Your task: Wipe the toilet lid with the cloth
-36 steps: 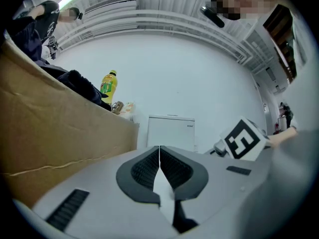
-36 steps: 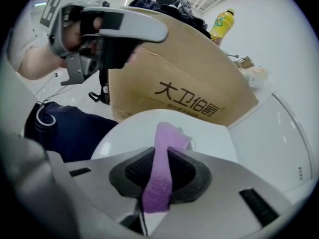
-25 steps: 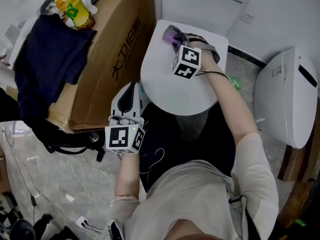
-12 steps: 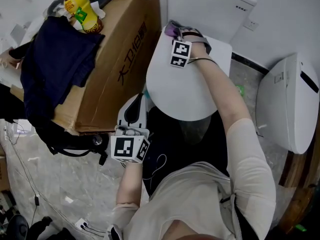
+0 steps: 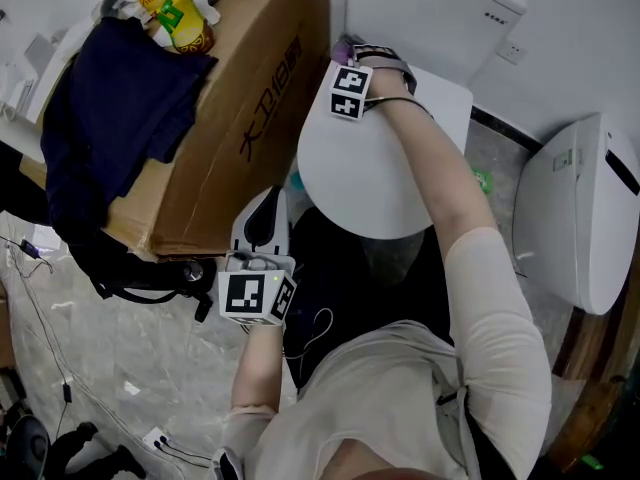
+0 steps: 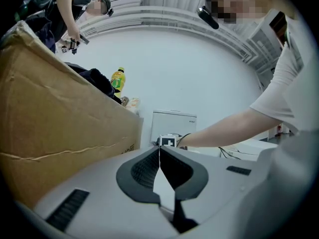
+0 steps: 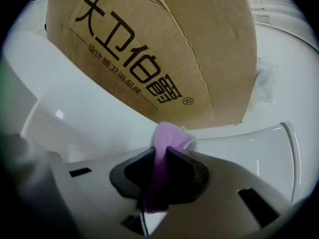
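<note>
Seen from overhead, largest first: a printed cardboard box [image 5: 230, 118] standing just beside the toilet on its left, heaped with dark clothing [image 5: 110, 118] and topped by a yellow-labelled bottle [image 5: 175, 13]. Next in size, the white toilet lid [image 5: 370, 178], closed flat, with the tank [image 5: 430, 18] behind it and a second white fixture [image 5: 575, 218] well apart on the right.

At the lid's far left corner, near the hinge and close to the box wall: the right gripper [image 7: 160, 151], clenched on a purple cloth [image 7: 169, 136], with a bunched fold poking out past the jaw tips toward the white surface. Contact with the lid likely, though hard to confirm.

Lower left, off the lid and near the box's front corner: the left gripper [image 6: 159, 152], jaws closed tip to tip on nothing, apparently idle.

Judged to be early in the wipe, at the back edge. For a clean job:
- Press the protruding fold down flat, with fabric rather than jaw tips against the lid.
- Sweep in overlapping passes from the hinge end toward the front rim.
- Hold the clamp firm against slippage.
- Steer clear of the box wall on the left, close enough to snag the cloth.
- Leave the spare gripper out of the wiping path.
</note>
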Motion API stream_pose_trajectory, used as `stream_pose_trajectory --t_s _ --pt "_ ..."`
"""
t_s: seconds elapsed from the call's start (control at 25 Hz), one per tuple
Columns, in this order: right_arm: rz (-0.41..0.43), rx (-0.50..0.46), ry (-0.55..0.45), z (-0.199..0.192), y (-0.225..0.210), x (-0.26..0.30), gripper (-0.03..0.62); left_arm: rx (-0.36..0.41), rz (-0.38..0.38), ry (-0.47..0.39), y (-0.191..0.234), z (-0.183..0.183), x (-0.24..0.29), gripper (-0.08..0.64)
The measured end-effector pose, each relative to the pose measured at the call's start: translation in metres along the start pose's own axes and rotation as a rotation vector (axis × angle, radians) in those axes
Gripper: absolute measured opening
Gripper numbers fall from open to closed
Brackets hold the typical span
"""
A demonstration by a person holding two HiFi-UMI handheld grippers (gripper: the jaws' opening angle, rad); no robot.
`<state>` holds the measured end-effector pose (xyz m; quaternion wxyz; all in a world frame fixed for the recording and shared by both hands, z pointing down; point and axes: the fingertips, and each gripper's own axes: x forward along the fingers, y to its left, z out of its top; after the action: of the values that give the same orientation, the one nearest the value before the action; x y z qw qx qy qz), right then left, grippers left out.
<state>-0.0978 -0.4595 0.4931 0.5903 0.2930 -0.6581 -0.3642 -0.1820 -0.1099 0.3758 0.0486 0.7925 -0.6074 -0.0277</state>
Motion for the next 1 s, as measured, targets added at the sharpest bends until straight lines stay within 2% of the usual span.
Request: stream_pose_trajectory --t_s 0.4,1.0 --pt "0.196 0.091 -0.064 0.022 0.037 -0.034 0.077 -0.014 0.000 -0.014 0.001 0.003 0.003 0.015" --pt "0.336 0.080 -0.098 0.052 0.101 -0.109 0.078 -0.014 0.040 -0.021 0.013 0.006 -0.001 0.015"
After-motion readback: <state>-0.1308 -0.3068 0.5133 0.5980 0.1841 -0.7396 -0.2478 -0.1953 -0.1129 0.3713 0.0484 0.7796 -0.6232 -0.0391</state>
